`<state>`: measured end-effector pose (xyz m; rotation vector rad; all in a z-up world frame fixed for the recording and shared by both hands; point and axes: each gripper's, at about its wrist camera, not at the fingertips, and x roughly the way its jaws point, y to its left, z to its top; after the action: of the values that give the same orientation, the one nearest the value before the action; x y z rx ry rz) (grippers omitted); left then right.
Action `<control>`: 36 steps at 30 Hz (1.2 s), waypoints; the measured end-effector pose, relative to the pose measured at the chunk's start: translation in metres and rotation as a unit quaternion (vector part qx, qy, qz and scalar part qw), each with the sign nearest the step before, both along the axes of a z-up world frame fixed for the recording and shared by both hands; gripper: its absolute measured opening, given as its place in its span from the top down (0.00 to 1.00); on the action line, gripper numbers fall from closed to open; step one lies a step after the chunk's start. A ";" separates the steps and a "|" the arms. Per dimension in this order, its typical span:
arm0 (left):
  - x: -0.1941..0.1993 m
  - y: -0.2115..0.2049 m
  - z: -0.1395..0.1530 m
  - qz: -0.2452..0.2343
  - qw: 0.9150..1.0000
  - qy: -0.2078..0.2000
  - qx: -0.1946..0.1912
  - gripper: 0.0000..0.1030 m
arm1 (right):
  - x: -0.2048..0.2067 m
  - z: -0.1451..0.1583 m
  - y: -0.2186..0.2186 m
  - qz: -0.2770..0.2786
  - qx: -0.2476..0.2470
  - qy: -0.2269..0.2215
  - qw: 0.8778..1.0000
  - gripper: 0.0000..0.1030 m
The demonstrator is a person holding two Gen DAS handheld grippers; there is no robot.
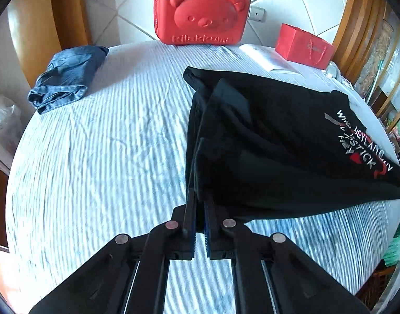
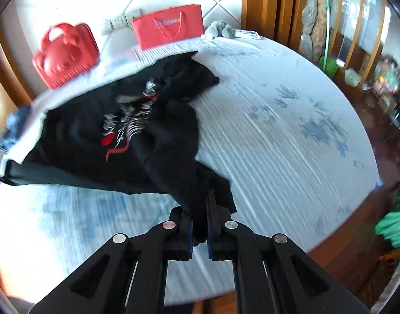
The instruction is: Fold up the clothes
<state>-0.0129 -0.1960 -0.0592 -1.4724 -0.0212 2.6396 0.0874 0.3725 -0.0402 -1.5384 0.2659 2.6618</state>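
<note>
While we looked along the left gripper (image 1: 198, 209), a red bear-faced case (image 1: 201, 13) stood at twelve o'clock on the far edge of the bed (image 1: 95, 157), with a red paper gift bag (image 1: 303, 45) at one o'clock and an open booklet (image 1: 268, 57) just beside it. A folded pair of blue jeans (image 1: 66, 78) lay at ten o'clock, well apart from our work, and nothing stood between the jaws and the cloth.

From the right gripper (image 2: 200, 209) we saw the same gift bag (image 2: 168, 26) at twelve o'clock, the case (image 2: 65, 55) at ten o'clock, and a grey plush toy (image 2: 219, 30) just beside the bag at one o'clock.

The black T-shirt (image 1: 278, 144) lay at mid-bed, partly lifted off the striped sheet. Its white and red lettering faced up, and the fabric was rumpled, with a sleeve folded over at the far end (image 2: 173, 78).

Both sets of jaws were pinched nearly together, each clamped on a bottom edge of the shirt, the cloth drawn taut up to them.
</note>
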 end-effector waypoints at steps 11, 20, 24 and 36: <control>0.029 -0.005 -0.037 0.053 0.996 -0.070 -0.030 0.92 | 0.008 -0.016 0.031 0.018 0.008 -0.088 0.996 0.67; 0.028 0.116 0.031 0.073 0.997 0.025 -0.028 0.91 | -0.083 0.001 0.088 0.095 0.029 -0.031 0.995 0.67; 0.025 0.185 0.035 0.119 0.992 0.037 -0.017 0.83 | -0.128 -0.005 0.131 0.184 0.033 -0.006 0.982 0.67; 0.020 0.383 0.001 0.200 0.976 -0.017 0.081 0.81 | -0.272 -0.021 0.143 0.396 0.027 0.003 0.918 0.67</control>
<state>0.0070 0.1869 -0.0586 -1.5989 -0.5811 2.8230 -0.1843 0.5158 -0.0616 -1.9248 -0.5571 3.1767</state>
